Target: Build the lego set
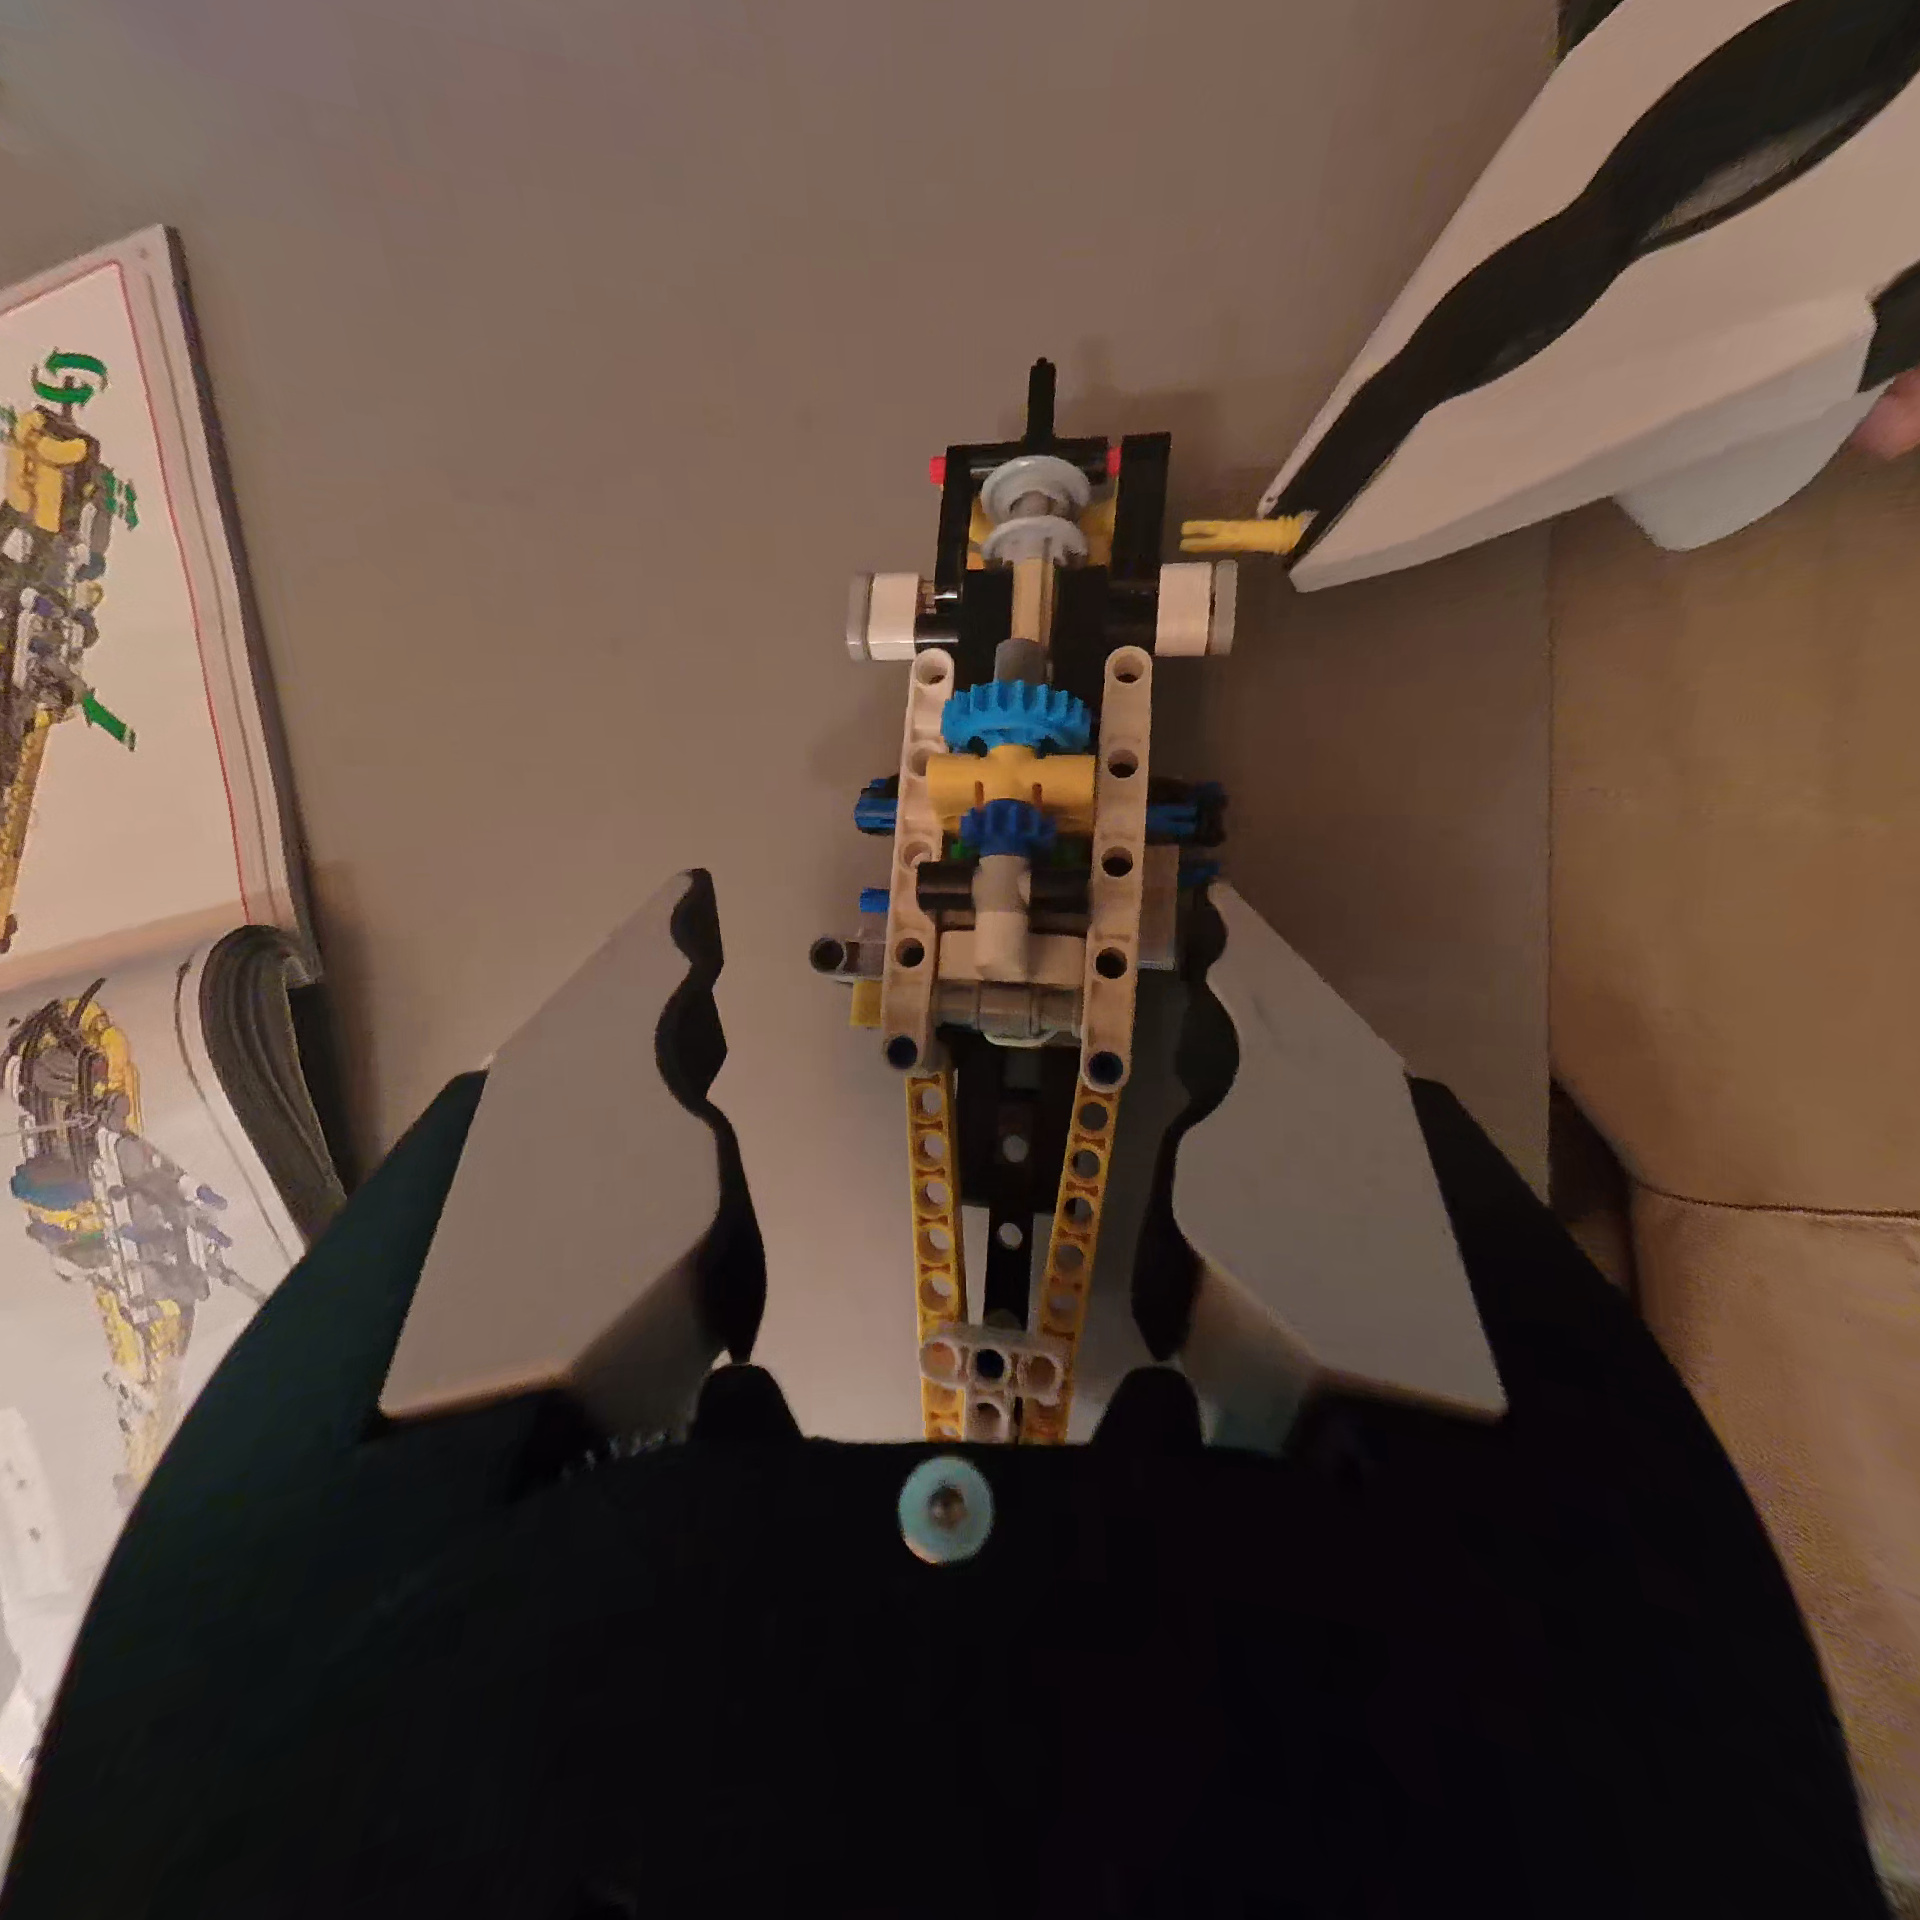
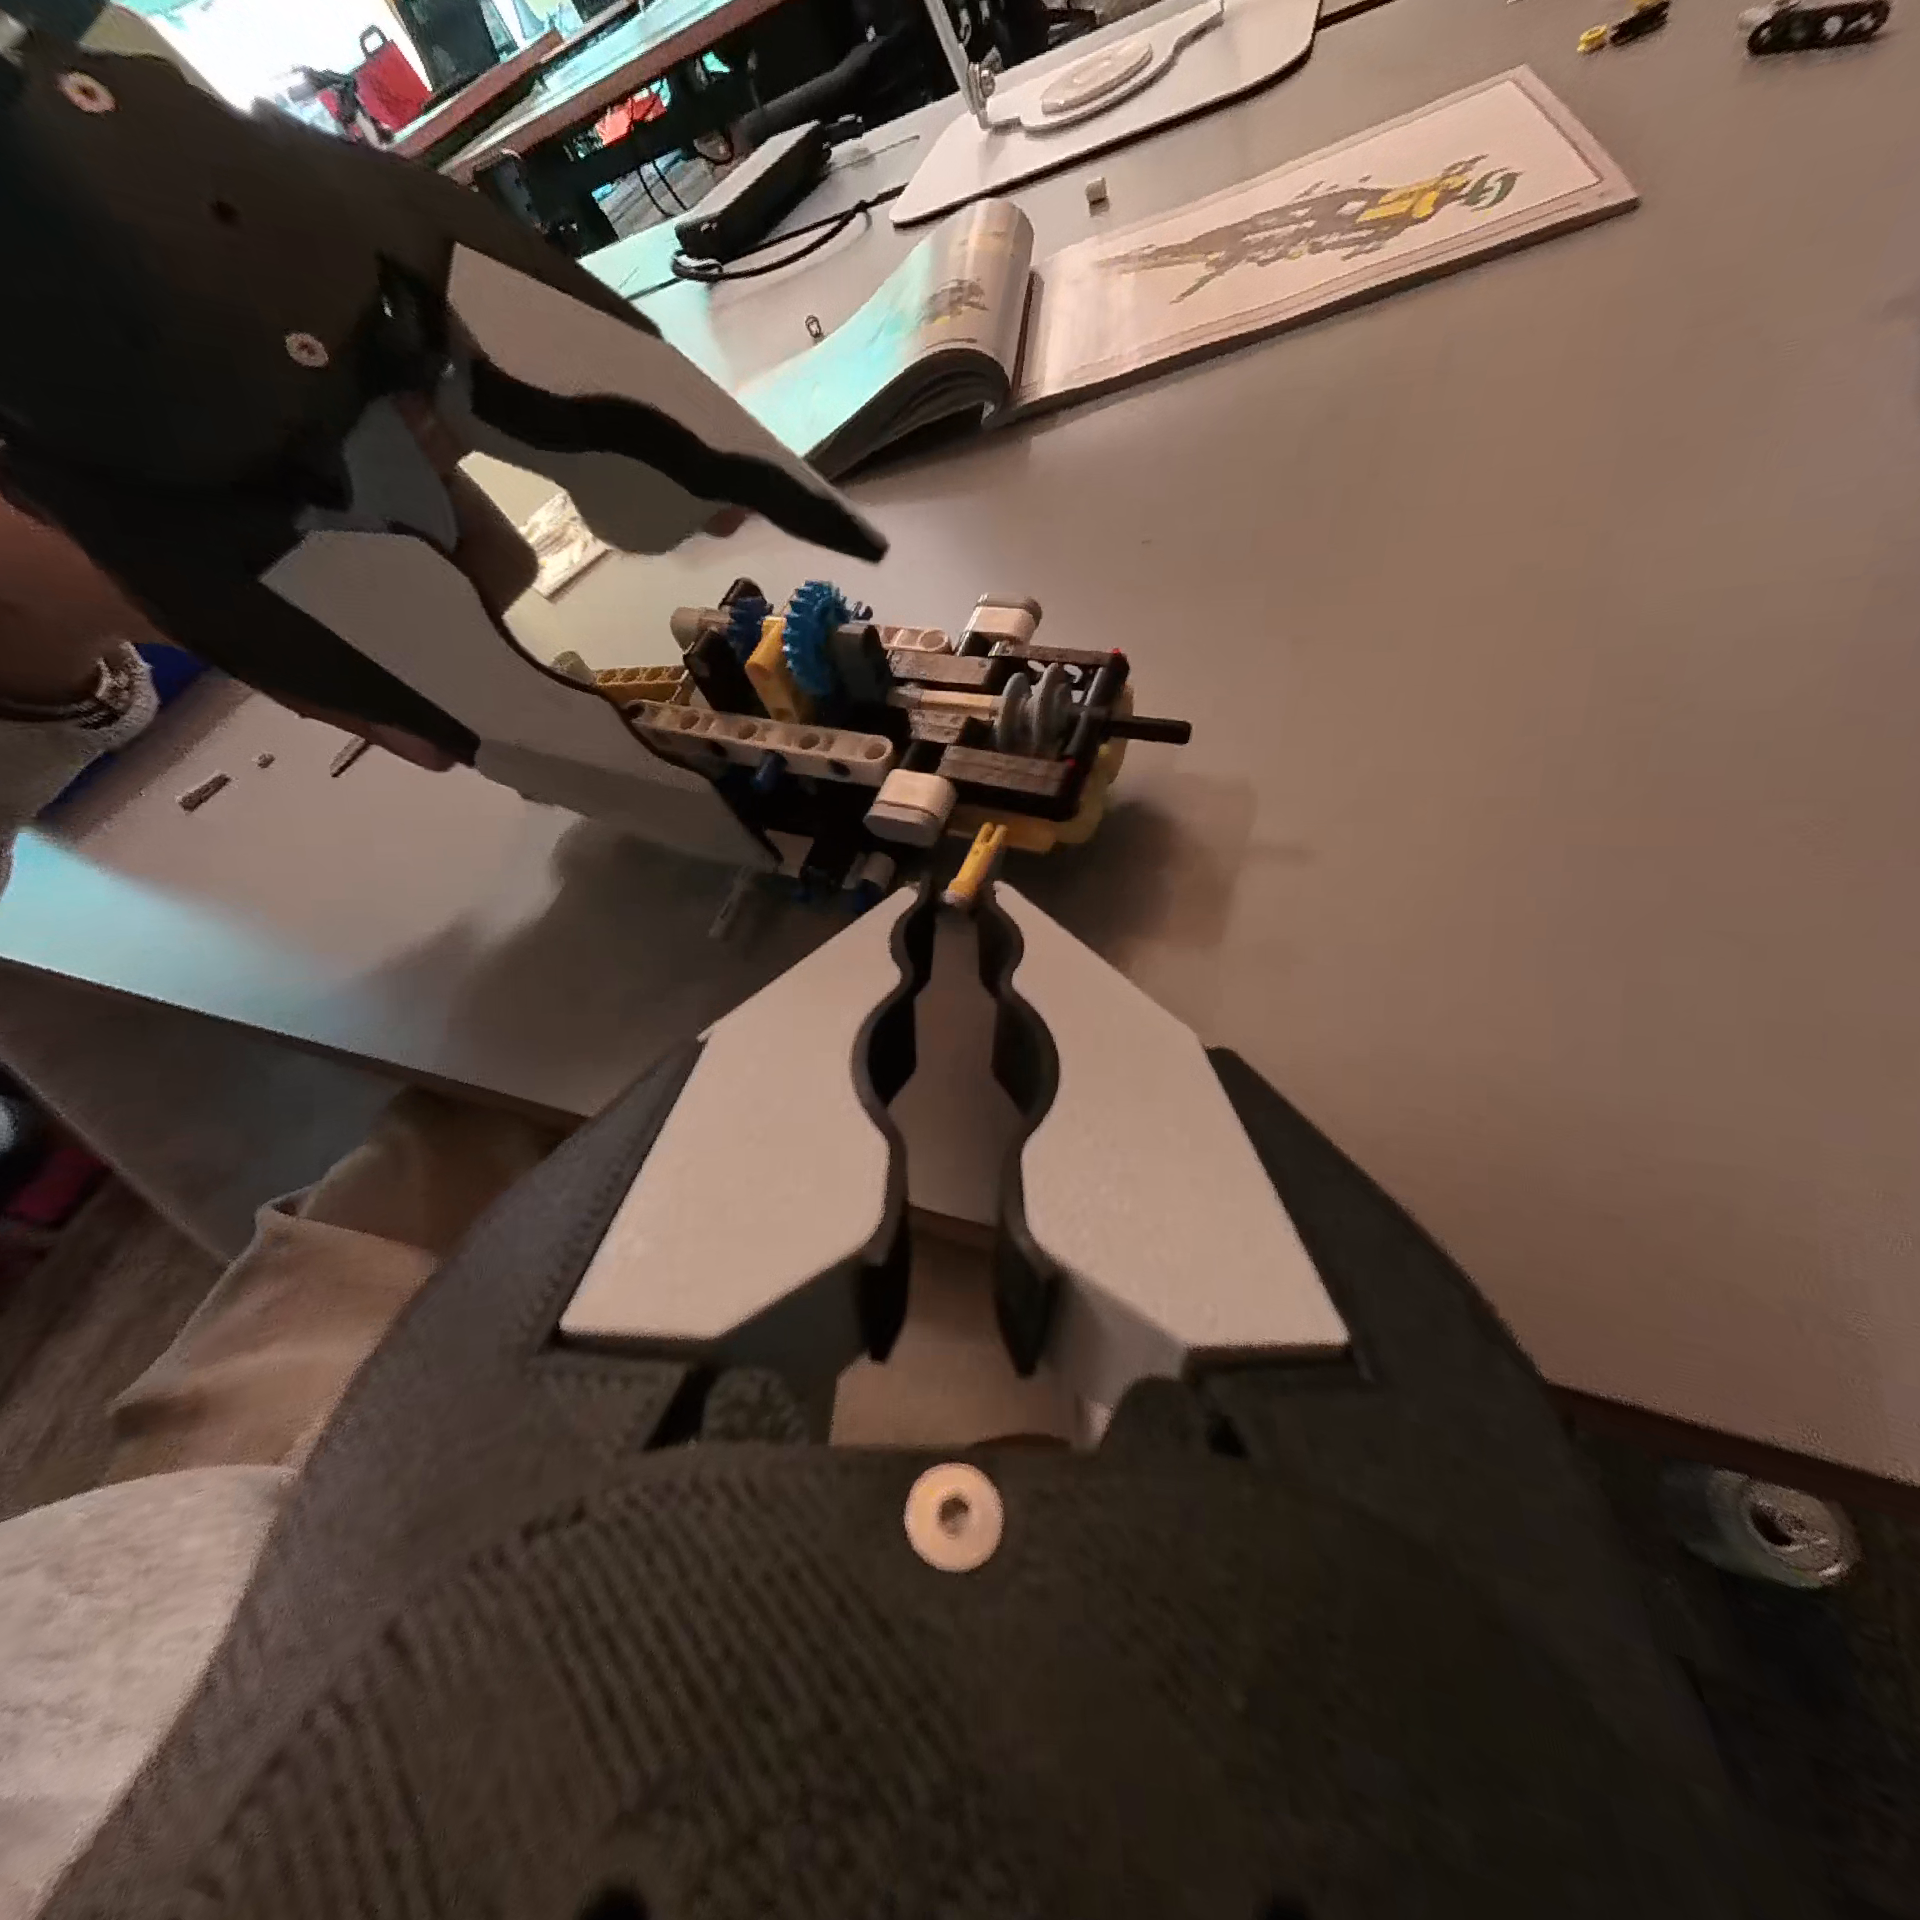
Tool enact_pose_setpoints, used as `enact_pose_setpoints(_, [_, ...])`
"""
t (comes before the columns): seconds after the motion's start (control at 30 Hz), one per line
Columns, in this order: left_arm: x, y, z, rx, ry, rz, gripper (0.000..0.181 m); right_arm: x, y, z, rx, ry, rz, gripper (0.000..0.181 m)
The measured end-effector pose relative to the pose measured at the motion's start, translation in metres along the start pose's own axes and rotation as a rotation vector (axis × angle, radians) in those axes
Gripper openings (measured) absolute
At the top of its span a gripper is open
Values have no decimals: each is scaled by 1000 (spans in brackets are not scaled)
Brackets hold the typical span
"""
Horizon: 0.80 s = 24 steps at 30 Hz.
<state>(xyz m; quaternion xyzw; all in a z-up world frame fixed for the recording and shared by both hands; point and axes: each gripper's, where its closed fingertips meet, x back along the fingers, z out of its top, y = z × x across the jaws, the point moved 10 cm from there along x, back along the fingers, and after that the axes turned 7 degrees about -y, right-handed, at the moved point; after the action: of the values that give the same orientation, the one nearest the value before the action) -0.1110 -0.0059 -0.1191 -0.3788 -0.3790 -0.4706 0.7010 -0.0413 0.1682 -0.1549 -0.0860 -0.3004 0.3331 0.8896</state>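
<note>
A grey table [image 2: 1507,727] carries the work, with desks and clutter dim in the far room and an open instruction booklet [image 2: 1299,239] lying far right. Mid-table rests the lego model [image 1: 1023,831], straddled by the left gripper [image 1: 961,935], its jaws spread wide, the right finger seemingly against the model's side. The right gripper [image 2: 954,902] is clenched on a yellow pin [image 2: 977,864] just beside the model's near flank. The step looks like pin insertion; next calls for aligning pin to hole and pushing.
</note>
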Motion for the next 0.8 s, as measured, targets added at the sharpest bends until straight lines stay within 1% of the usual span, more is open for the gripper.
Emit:
enact_pose_setpoints(0.1, [-2, 0, 1, -6, 2, -25, 77, 1, 0, 2, 20, 15, -12, 6])
enact_pose_setpoints(0.27, [-2, 2, 1, -12, 7, -43, 56, 1, 3, 3, -7, 33, 4, 6])
enact_pose_setpoints(0.37, [-3, 4, 1, -31, 9, -31, 51, 1, 4, 4, 3, 32, 2, 6])
enact_pose_setpoints(0.47, [-3, 3, 1, -35, 17, -48, 46, 0, 6, 6, 11, 34, 5, 6])
enact_pose_setpoints(0.8, [-3, 0, 0, -44, 29, -53, 46, -2, 9, 8, 7, 32, 26, 6])
